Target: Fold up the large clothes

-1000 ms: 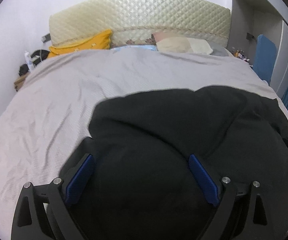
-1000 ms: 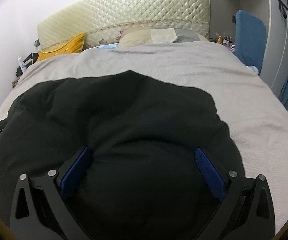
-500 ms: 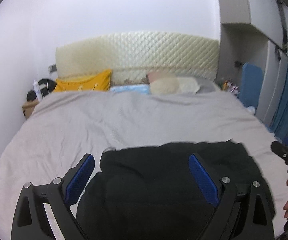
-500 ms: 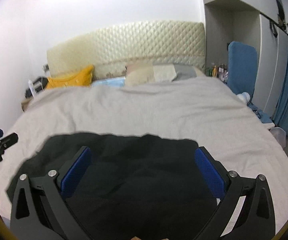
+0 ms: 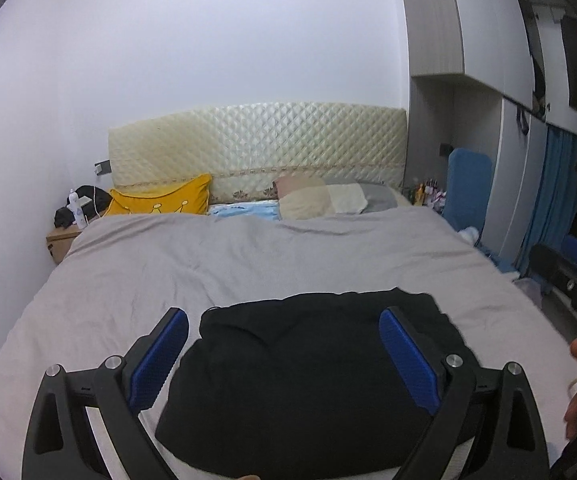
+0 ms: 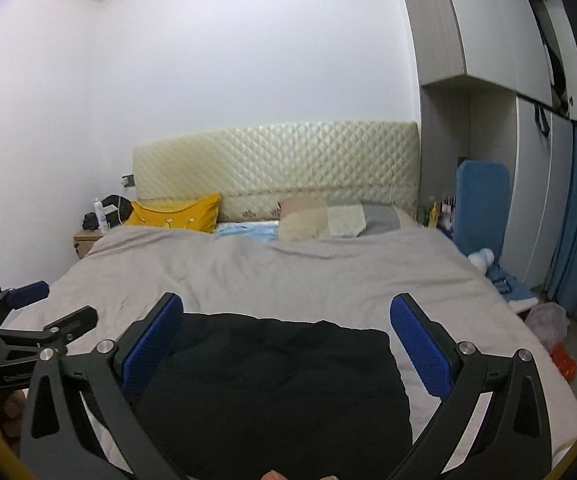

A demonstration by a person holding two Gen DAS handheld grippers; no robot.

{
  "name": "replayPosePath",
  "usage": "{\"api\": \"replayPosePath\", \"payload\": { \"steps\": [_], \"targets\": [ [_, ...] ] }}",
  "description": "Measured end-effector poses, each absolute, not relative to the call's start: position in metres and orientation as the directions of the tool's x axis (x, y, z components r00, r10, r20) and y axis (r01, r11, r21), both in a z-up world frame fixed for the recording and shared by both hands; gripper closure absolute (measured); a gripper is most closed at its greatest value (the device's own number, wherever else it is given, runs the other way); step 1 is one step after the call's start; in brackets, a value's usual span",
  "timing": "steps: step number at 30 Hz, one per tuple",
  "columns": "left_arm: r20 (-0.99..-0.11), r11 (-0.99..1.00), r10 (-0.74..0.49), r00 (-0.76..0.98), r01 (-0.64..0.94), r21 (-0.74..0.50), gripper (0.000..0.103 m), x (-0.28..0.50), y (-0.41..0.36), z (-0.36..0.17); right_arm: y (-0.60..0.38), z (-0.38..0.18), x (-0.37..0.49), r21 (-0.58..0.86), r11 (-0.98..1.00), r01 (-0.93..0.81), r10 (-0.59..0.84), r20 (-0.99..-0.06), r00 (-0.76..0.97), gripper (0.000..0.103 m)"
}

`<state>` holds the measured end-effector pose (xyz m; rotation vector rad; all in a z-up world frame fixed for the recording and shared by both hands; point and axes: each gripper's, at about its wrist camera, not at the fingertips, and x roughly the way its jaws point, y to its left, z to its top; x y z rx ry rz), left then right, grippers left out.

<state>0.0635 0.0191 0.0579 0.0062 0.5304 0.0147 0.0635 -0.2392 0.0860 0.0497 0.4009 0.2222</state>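
Note:
A black garment [image 5: 312, 376] lies in a compact folded bundle on the near end of the grey bed [image 5: 248, 264]; it also shows in the right wrist view [image 6: 276, 388]. My left gripper [image 5: 284, 356] is open and empty, raised above the garment's left part. My right gripper [image 6: 286, 348] is open and empty, raised above its right part. Neither touches the cloth. The left gripper shows at the left edge of the right wrist view [image 6: 28, 312], and the right gripper at the right edge of the left wrist view [image 5: 568, 276].
A cream quilted headboard [image 5: 256, 144] and pillows, one yellow [image 5: 160, 200], are at the far end. A nightstand [image 5: 62, 236] with bottles stands far left. A blue board [image 5: 468, 188], blue curtain [image 6: 576, 216] and floor clutter [image 6: 548, 320] are on the right.
Both grippers have pulled back and risen away from the black garment, which filled the views a second ago. The garment now lies smaller and lower in both views.

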Motion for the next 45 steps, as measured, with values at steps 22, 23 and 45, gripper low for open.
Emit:
{"api": "replayPosePath", "payload": {
  "steps": [22, 23, 45],
  "targets": [
    [-0.481, 1.000, 0.012, 0.877, -0.010, 0.007, 0.006, -0.046, 0.019, 0.053, -0.221, 0.070, -0.057, 0.080, 0.969, -0.233, 0.246, -0.359, 0.900, 0.000],
    [-0.476, 1.000, 0.021, 0.879, -0.013, 0.020, 0.006, -0.050, 0.018, 0.052, -0.221, 0.069, -0.059, 0.080, 0.971, -0.227, 0.240, -0.360, 0.901, 0.000],
    [-0.565, 1.000, 0.017, 0.825, -0.011, 0.013, 0.006, -0.063, 0.019, 0.005, -0.219, 0.019, -0.086, 0.056, 0.978, -0.199, 0.202, -0.467, 0.861, 0.000]
  ]
}}
